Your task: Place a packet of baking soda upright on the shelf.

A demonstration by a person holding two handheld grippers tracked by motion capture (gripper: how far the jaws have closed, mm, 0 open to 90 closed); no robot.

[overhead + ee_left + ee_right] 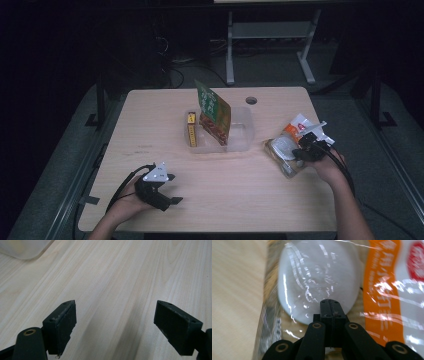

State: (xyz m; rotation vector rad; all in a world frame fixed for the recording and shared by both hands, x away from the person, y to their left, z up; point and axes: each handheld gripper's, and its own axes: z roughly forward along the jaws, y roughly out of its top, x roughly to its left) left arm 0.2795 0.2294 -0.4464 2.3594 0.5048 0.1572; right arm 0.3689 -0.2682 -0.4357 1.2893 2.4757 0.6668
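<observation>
- The right gripper [306, 145] sits over a clear packet [295, 145] at the right side of the worktop [150, 145], the person's right hand [327, 162] behind it.
- In the right gripper view its jaws are pressed together, tips at the packet's film [317, 277]; whether they pinch the film I cannot tell.
- The packet lies flat on the worktop, just right of the tub [242, 130] and apart from it. Through its film shows a round white piece [312, 272]; beside that runs an orange printed band [379, 282].
- The left gripper [167, 192] is at the near left of the worktop, held in the left hand [127, 205], well apart from the packet.
- In the left gripper view its jaws stand wide, with bare wood [115, 290] between them.
- The clear tub stands mid-worktop. In it a green-and-red pouch [214, 114] stands on edge, leaning, and a yellow box [191, 131] stands just left of it.
- A corner of the tub [22, 248] shows at the upper left of the left gripper view.
</observation>
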